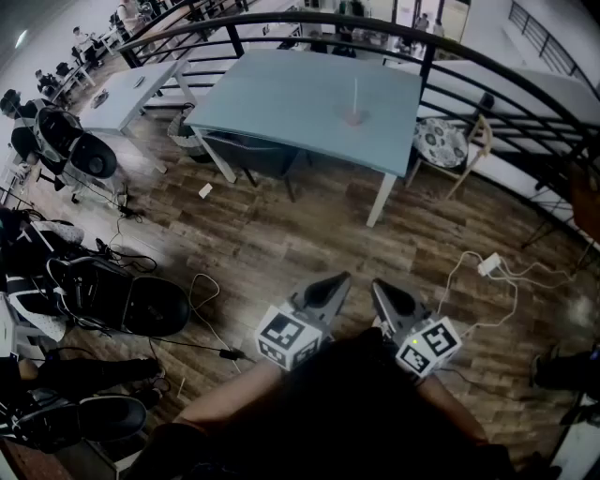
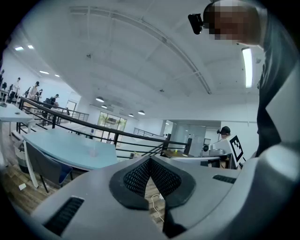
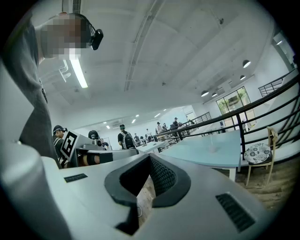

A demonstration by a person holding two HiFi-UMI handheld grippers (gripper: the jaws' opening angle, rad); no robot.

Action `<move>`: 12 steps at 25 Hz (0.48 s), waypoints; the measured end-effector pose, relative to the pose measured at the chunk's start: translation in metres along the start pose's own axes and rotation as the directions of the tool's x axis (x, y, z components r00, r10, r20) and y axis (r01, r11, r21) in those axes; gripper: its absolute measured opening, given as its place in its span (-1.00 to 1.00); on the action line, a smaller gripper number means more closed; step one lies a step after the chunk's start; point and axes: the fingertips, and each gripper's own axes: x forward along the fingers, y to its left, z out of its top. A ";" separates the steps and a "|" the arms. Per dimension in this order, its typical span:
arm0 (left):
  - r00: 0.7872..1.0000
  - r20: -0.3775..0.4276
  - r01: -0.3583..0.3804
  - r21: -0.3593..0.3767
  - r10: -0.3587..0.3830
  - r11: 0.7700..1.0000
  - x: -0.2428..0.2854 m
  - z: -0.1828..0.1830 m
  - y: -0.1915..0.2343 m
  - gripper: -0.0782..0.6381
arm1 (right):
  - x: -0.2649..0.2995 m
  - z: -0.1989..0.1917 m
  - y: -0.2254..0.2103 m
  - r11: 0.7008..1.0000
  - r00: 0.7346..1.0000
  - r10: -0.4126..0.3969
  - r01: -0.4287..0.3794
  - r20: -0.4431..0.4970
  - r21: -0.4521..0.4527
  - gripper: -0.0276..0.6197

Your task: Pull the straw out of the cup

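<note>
i see a dark wood plank floor (image 1: 281, 234) under a pale blue table (image 1: 281, 98) with white legs. a black railing (image 1: 428, 58) curves behind it. a chair (image 1: 441, 142) with a patterned cushion sits at the table's right. a second table (image 1: 127, 94) and black office chairs (image 1: 89, 159) stand to the left. a white power strip (image 1: 489, 264) lies on the floor. the ceiling (image 2: 140, 56) is white, with a strip light (image 2: 247, 65).

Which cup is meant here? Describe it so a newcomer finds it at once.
Find the large pale blue table beside the dark curved railing. Toward its right end stands a small pinkish cup, alone on the top. The thin pale straw rising straight up from it sets it apart.
</note>
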 end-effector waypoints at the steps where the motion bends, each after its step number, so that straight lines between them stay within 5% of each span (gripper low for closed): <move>1: 1.000 0.000 -0.001 -0.001 0.001 1.000 0.001 -0.002 0.001 -0.75 | 0.000 -0.002 -0.001 1.000 1.000 0.000 0.000 -0.001 0.006 -0.89; 12: 1.000 0.003 0.020 -0.020 -0.020 1.000 0.027 -0.005 -0.003 -0.75 | 0.000 -0.003 -0.020 1.000 0.999 0.028 -0.028 -0.015 0.007 -0.89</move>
